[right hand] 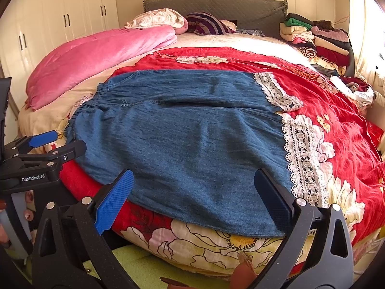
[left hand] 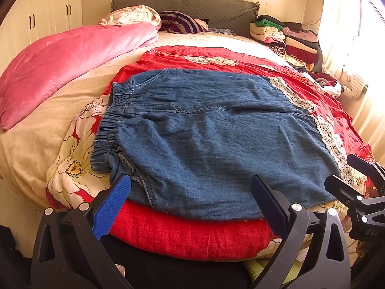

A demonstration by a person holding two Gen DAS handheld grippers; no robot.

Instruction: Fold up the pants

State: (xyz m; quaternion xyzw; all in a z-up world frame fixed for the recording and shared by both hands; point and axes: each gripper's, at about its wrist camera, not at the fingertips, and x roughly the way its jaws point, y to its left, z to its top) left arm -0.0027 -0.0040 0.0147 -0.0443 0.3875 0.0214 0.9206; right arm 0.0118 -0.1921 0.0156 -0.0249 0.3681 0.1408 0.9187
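Blue denim pants [left hand: 204, 132] [right hand: 187, 139] lie flat on a red floral bedspread [left hand: 192, 238] [right hand: 336, 110]. Their elastic waistband [left hand: 108, 125] is at the left and their white lace cuffs [right hand: 303, 159] at the right. My left gripper [left hand: 191, 178] is open at the near edge, its blue-padded fingers [left hand: 113, 207] straddling the near leg's lower left part. My right gripper [right hand: 193, 172] is open too, over the near leg further right. Each gripper shows in the other's view: the right gripper [left hand: 346, 171] at the far right, the left gripper [right hand: 69, 139] at the far left.
A pink blanket [left hand: 72, 60] lies along the bed's left side. A pile of folded clothes [left hand: 286, 38] sits at the back right, by a bright curtain. A grey headboard [right hand: 216, 7], pillows and a striped garment [right hand: 207, 24] are at the back. White wardrobes [right hand: 60, 19] stand left.
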